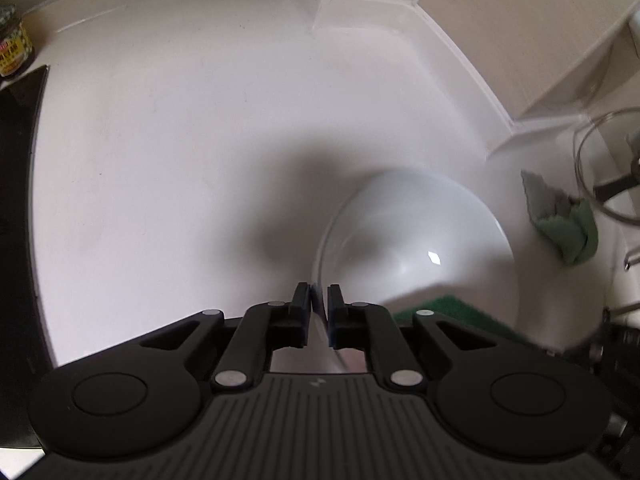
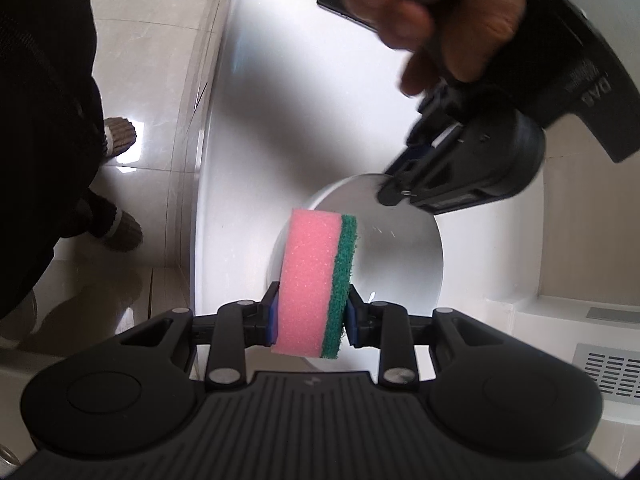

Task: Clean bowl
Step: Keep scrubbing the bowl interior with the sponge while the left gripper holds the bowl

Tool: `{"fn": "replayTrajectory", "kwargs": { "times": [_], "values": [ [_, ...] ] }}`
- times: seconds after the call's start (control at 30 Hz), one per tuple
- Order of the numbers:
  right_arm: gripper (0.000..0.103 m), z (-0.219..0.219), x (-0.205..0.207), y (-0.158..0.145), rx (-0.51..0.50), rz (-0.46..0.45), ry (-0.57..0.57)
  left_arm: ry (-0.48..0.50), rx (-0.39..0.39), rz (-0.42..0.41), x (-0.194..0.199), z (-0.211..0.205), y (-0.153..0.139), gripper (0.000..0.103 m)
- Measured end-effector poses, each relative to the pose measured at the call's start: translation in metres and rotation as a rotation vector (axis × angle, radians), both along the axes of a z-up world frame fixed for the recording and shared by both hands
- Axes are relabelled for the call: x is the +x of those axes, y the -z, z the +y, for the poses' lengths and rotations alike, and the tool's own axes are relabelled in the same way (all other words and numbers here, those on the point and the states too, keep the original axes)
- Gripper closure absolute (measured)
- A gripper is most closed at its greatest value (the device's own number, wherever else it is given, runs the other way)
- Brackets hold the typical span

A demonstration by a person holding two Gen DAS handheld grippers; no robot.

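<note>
From the left wrist view I have the left gripper (image 1: 319, 300) pointing steeply down at the white counter (image 1: 180, 140). Its jaws stand nearly together, pinching the thin near rim of the white bowl (image 1: 412, 240) — the rim edge runs right between the blue pads (image 1: 309, 312). The bowl sits on the counter to the right of my fingers, with a crumpled green cloth (image 1: 572, 232) further right and a glass vessel (image 1: 608, 160) at the far right edge. A labelled jar (image 1: 14, 52) stands far left.

From the right wrist view the right gripper (image 2: 310, 316) is clamped on a sponge (image 2: 312, 280), pink foam on the left, green scouring face on the right, held upright over the bowl's near rim (image 2: 400, 248). Across the bowl, the person's hand (image 2: 440, 12) carries the left gripper onto the far rim.

Handling, as I judge it: the bowl looks glazed ceramic — stiff, smooth, likely slippery and breakable if it tips off the counter. The rim is the only place two fingers can bite; a thin pinch there resists sliding poorly, so scrubbing pressure should go downward into the bowl's floor. The sponge is soft and light, and compresses visibly under the pads.
</note>
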State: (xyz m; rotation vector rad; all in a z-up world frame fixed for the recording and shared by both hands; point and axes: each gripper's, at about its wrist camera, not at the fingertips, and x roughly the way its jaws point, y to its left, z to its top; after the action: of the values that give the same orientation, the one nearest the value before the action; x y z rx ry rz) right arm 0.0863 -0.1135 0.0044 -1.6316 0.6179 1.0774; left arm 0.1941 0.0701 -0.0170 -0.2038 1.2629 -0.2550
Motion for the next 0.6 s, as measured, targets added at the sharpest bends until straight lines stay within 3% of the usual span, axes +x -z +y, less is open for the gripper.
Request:
{"fn": "replayTrajectory", "kwargs": {
  "times": [0.17,0.3,0.6],
  "values": [
    [0.076,-0.001,0.003,-0.003,0.018,0.018,-0.004,-0.106,-0.059,0.015,-0.023,0.012,-0.006,0.096],
    [0.077,0.0,0.004,-0.004,0.035,0.026,-0.018,-0.122,-0.041,0.004,-0.042,0.005,-0.007,0.095],
    [0.076,-0.003,0.002,-0.005,0.035,0.017,-0.033,0.014,0.09,-0.044,-0.015,-0.011,-0.008,0.096]
  ]
}}
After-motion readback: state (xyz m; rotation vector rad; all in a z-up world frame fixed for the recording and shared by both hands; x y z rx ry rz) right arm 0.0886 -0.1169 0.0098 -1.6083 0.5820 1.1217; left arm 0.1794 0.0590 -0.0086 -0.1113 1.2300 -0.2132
